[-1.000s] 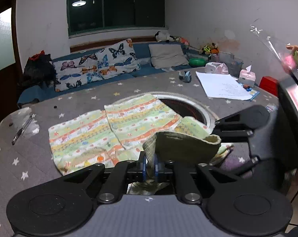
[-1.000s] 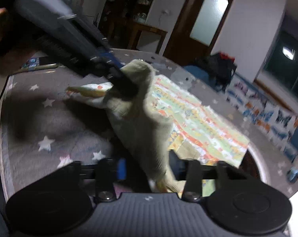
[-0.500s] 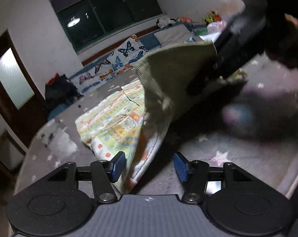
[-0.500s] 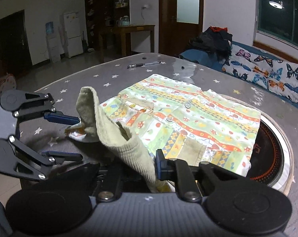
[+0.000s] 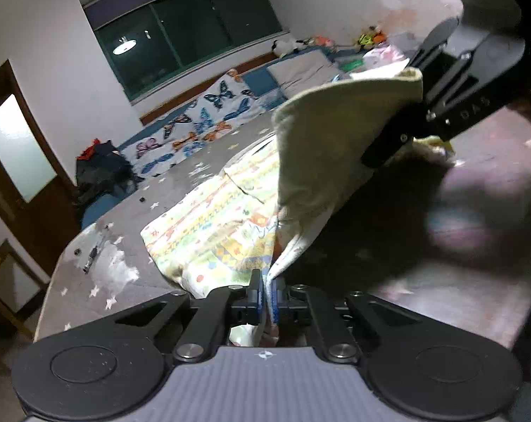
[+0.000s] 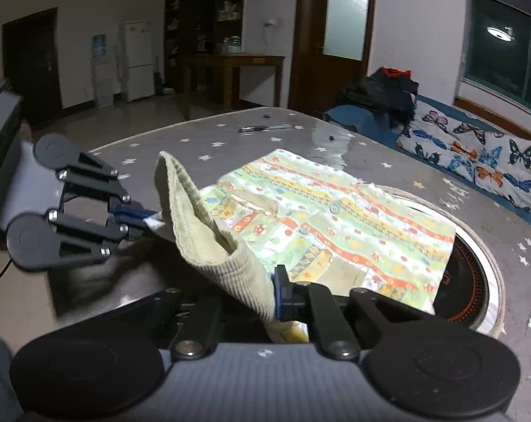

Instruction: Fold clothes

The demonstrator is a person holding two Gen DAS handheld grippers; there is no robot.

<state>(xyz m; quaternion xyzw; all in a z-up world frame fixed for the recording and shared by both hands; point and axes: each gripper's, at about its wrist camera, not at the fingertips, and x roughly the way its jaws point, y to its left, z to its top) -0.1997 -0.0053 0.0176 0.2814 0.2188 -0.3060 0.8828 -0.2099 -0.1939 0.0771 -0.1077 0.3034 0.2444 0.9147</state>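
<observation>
A child's patterned shirt [image 5: 212,225] [image 6: 335,225] lies spread on the grey star-print table cover [image 6: 202,140]. Its beige ribbed part [image 5: 335,140] [image 6: 202,232] is raised off the table in a fold. My left gripper [image 5: 268,295] is shut on the fabric's pale lower edge; in the right wrist view the left gripper [image 6: 149,219] pinches that edge from the left. My right gripper [image 6: 261,292] has the beige ribbed cloth between its closing jaws, and a blue pad presses on it. In the left wrist view the right gripper [image 5: 374,156] holds the fold's top corner.
A pen [image 5: 91,256] [image 6: 265,127] lies at the table's far side. A round black hotplate [image 6: 469,292] is set into the table under the shirt's far end. A butterfly-print cushion bench [image 5: 202,123] and a dark clothes pile [image 6: 381,95] stand beyond the table.
My left gripper let go of the beige cloth, opened, moved down and shut on the shirt's lower edge. My right gripper kept its hold and lifted the beige part higher.
</observation>
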